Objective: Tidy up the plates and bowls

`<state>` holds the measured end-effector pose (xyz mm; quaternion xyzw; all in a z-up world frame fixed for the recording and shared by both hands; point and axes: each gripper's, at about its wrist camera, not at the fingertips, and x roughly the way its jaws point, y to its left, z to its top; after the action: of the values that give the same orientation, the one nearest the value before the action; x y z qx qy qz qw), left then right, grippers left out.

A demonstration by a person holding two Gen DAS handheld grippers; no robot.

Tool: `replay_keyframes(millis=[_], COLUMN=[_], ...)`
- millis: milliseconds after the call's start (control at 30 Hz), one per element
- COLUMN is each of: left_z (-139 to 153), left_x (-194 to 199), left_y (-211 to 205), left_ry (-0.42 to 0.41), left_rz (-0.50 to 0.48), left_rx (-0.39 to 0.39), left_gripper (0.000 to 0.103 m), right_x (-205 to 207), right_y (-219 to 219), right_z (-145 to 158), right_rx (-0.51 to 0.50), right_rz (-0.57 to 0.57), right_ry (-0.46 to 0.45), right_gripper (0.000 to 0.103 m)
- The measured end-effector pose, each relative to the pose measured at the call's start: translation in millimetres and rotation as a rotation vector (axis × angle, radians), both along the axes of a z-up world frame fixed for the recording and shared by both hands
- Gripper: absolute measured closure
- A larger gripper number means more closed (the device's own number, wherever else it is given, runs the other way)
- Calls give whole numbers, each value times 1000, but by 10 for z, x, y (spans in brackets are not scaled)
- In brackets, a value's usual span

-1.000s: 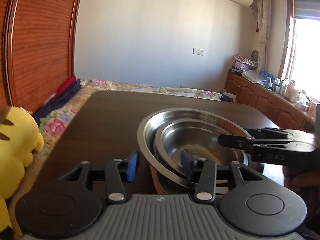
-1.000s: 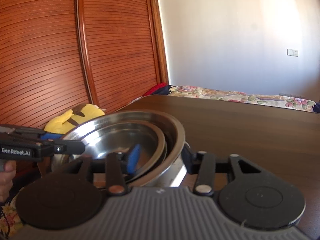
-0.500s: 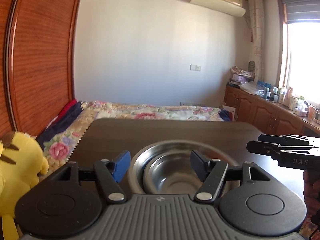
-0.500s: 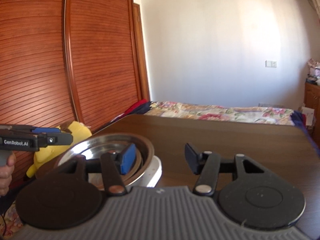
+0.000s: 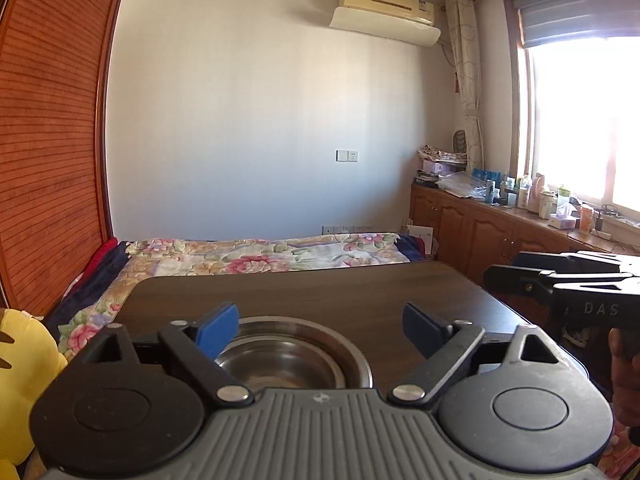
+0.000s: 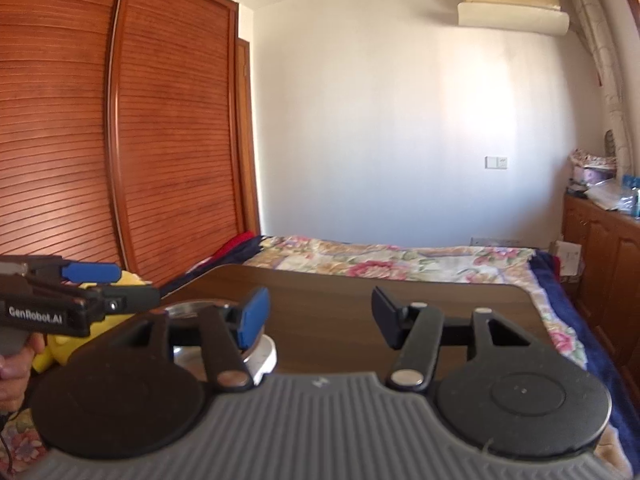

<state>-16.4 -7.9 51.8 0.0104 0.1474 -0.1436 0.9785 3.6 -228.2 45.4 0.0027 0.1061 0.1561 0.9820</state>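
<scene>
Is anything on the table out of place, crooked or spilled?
Nothing stands out. The steel bowls sit nested and level on the dark table, with a white plate under them. No spill or damage shows. Both grippers, left and right, are open and empty.

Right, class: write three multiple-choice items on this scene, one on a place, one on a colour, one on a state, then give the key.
1. Where do the steel bowls sit?
A on the dark table
B on the bed
C on the cabinet

2. What colour is the plush toy beside the table?
A red
B yellow
C green

3. How do the left tongs stand?
A shut on a bowl
B shut, empty
C open, empty

Key: 1 A, the bowls rest nested on the tabletop; 2 B, its body is yellow; 3 C, the jaws have just been opening, nothing between them.
</scene>
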Motion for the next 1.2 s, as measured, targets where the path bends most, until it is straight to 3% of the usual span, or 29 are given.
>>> replay_keyframes(millis=[67, 267, 333, 433, 667, 933, 1200], left_z=[7, 19, 19, 19, -11, -99, -268], left_x=[-25, -40, -40, -43, -42, -109, -127], left_y=[-33, -83, -106, -150, -211, -290, -289], left_ry=[-6, -5, -3, -5, -28, -31, 0], left_rz=[-6, 12, 22, 52, 148, 138, 143], left_rx=[0, 8, 18, 38, 85, 111, 112], left_gripper=[0, 0, 0, 0, 0, 0, 0], right_x=[-21, -56, -79, -97, -147, -175, -193], right_y=[-32, -114, -143, -160, -154, -113, -86], right_z=[10, -15, -28, -34, -71, -163, -230], right_rx=[-4, -2, 4, 7, 6, -10, -18], right_rz=[-19, -77, -94, -116, -165, -273, -290], right_ry=[-9, -18, -27, -46, -52, -47, -40], right_gripper=[38, 29, 12, 0, 0, 0, 0])
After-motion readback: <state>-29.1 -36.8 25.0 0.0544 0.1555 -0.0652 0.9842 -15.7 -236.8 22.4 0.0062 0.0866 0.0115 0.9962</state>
